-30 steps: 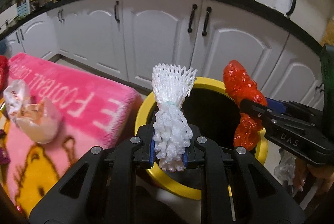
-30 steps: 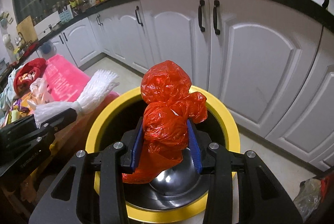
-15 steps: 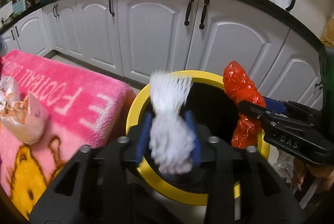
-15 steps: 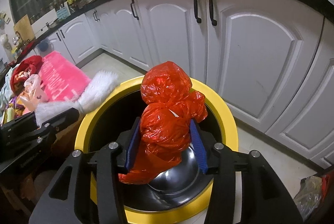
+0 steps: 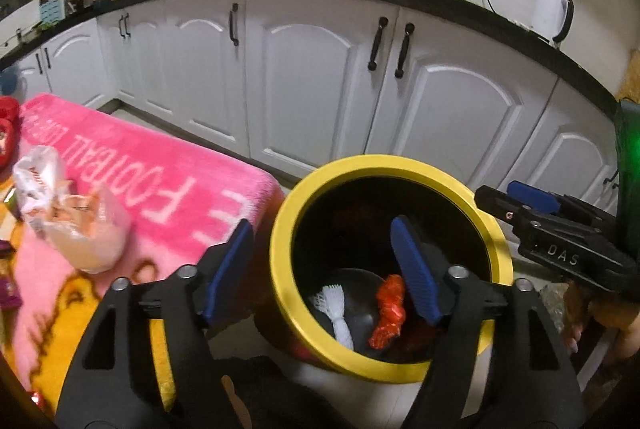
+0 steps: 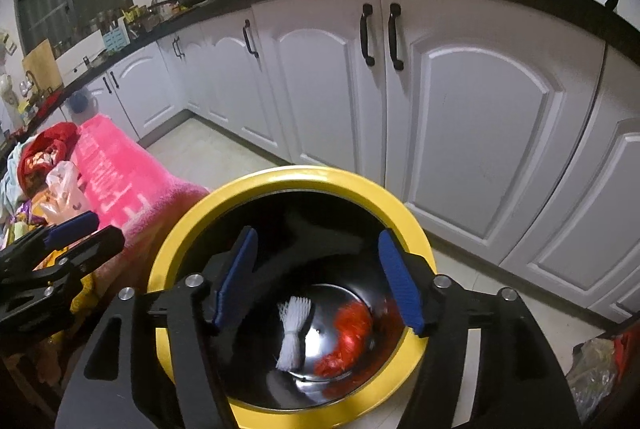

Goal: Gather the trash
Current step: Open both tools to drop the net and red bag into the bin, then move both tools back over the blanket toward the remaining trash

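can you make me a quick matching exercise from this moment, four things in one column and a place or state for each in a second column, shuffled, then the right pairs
Things
1. white foam net
2. red plastic bag
3. clear bag of snacks
4. left gripper

Places or states
A. on the pink blanket
B. jaws apart with nothing between them, having just been opening
C. at the bottom of the yellow-rimmed bin, on the left in the right wrist view
D. at the bottom of the bin, on the right in the right wrist view

Pairs: 1-C, 2-D, 3-A, 4-B
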`<state>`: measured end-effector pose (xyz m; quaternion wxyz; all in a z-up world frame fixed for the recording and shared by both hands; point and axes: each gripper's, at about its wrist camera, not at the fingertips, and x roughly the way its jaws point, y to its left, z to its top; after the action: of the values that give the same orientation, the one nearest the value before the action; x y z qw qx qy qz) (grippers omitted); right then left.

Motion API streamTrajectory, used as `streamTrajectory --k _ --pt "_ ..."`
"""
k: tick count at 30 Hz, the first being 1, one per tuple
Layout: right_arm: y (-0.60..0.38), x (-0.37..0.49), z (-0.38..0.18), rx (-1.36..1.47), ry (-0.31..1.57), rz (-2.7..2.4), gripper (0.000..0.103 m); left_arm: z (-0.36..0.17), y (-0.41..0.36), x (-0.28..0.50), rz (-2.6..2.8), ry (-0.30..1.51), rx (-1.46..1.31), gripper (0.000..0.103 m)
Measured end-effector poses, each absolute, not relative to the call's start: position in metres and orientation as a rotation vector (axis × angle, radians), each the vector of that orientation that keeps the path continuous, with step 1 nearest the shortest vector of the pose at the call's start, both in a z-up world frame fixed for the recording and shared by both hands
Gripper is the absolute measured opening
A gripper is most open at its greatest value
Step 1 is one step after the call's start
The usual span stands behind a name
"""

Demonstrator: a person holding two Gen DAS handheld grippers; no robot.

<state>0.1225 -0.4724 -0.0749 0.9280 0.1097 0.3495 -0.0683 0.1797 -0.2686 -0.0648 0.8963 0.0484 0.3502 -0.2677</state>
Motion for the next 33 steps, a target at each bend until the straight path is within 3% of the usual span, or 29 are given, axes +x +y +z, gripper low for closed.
streamTrajectory --k 3,5,9,33 --pt "-0.468 0.12 -0.065 0.219 0.687 -0.135 0.067 -0.056 -0.259 0.176 -0.537 0.704 0.091 0.074" --pt "-0.464 0.118 -0.059 0.22 0.67 -0.127 0.07 -0.05 -0.251 0.174 -0.52 0.688 0.079 0.085" --pt "-0.451 0.116 -0.043 0.212 0.639 -0.098 0.073 -0.037 -0.233 0.17 -0.481 0.662 0.058 0.092" --pt "-0.335 0.108 0.022 0.113 0.554 0.138 0.078 0.014 -0.111 0.144 -0.235 0.506 -0.028 0.092"
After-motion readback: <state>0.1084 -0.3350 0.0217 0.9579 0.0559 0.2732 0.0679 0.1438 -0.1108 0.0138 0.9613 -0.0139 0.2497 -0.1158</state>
